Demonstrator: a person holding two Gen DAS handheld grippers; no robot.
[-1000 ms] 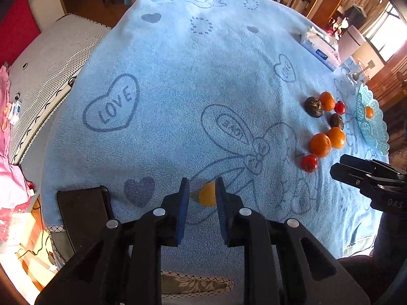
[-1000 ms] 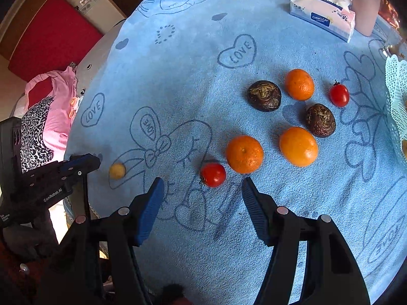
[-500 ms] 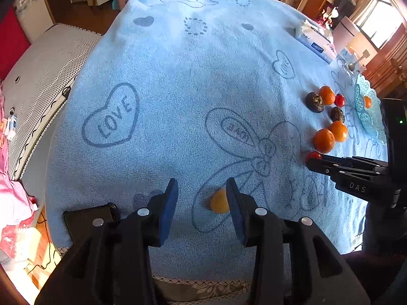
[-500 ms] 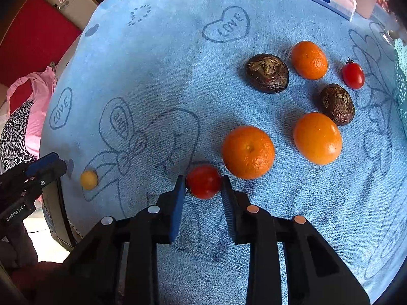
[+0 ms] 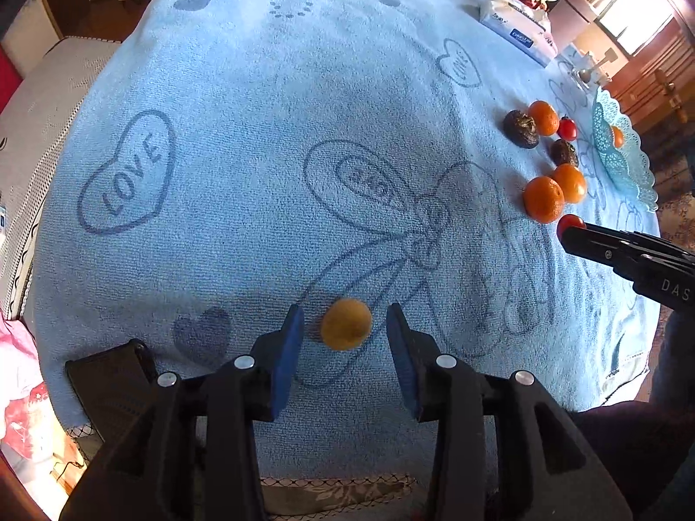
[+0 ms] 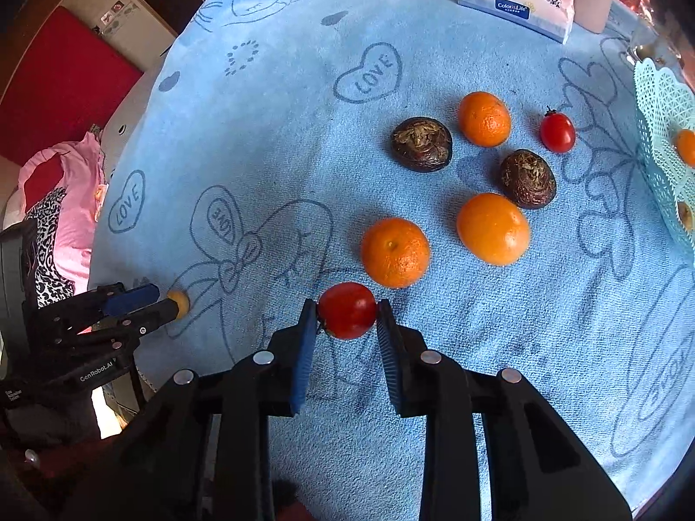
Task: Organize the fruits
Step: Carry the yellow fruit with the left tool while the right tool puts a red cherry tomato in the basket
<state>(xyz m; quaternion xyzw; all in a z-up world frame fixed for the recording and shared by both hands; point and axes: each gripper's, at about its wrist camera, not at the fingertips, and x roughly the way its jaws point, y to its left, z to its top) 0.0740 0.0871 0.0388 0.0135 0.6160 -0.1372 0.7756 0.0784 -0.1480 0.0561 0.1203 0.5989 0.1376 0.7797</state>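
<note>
Pinching a small glossy red cherry tomato (image 6: 347, 310), the right gripper (image 6: 347, 317) has its two blue ribbed pads pressed on the fruit's opposite flanks; the tomato sits at the very tips, on or just above the cloth (cannot tell which).

The left gripper (image 5: 345, 332) stands spread around a small matte yellow-orange round fruit (image 5: 346, 323), which lies on the cloth between the pads with a gap showing on each side. Nothing is gripped there.

Judgement, step in hand: lift the tomato and carry it to the pale turquoise lace-edged plastic basket (image 6: 660, 130) at the far right of the right wrist view. The skin is smooth and thin, so hold with light pressure only; a tip pinch on a round slick body may squirt out, so lift straight and slowly. On the left, centre the pads on the fruit's widest line before closing.

Surroundings: light blue terry towel (image 6: 304, 130) printed with hearts, soft and nappy, so fruit should not roll far. Near the tomato, a dimpled orange mandarin (image 6: 395, 252); beyond it two more mandarins, two dark brown wrinkled rough fruits (image 6: 421, 143), and a second cherry tomato (image 6: 557, 132). The basket already holds some orange fruit. A soft tissue pack (image 6: 514, 0) lies at the far edge.
</note>
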